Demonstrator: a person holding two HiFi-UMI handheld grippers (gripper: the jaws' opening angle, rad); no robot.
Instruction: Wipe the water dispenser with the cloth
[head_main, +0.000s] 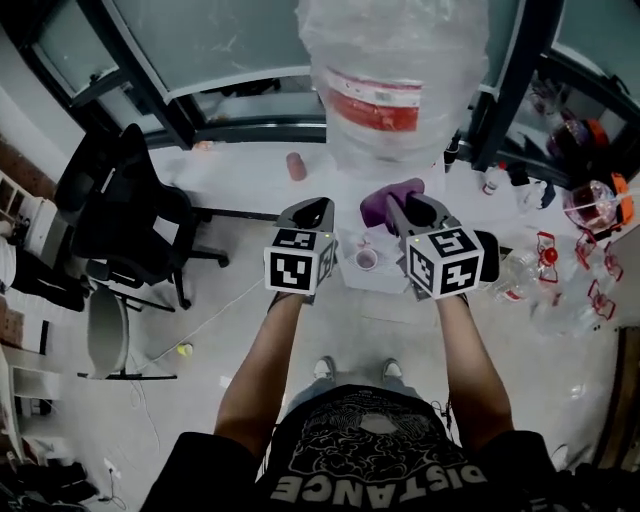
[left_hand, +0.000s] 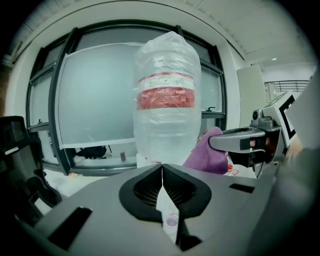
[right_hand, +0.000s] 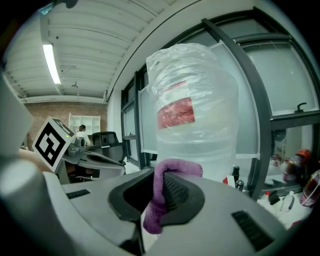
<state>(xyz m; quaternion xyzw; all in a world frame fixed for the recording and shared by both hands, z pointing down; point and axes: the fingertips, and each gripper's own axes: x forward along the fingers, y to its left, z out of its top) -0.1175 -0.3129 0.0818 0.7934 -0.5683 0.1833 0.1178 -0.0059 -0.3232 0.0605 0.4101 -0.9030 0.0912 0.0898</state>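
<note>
Lighting: dim, cool daylight through frosted window (left_hand: 95, 95); ceiling tube light (right_hand: 51, 62) lit. Gripper views: fisheye-warped, dark-vignetted corners.

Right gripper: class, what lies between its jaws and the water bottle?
Only the purple cloth, clamped in the right gripper; the right gripper view shows it before the water bottle.

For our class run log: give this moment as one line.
left gripper: shut, empty | right gripper: shut on purple cloth | plastic-wrapped water dispenser bottle: ahead of both
</note>
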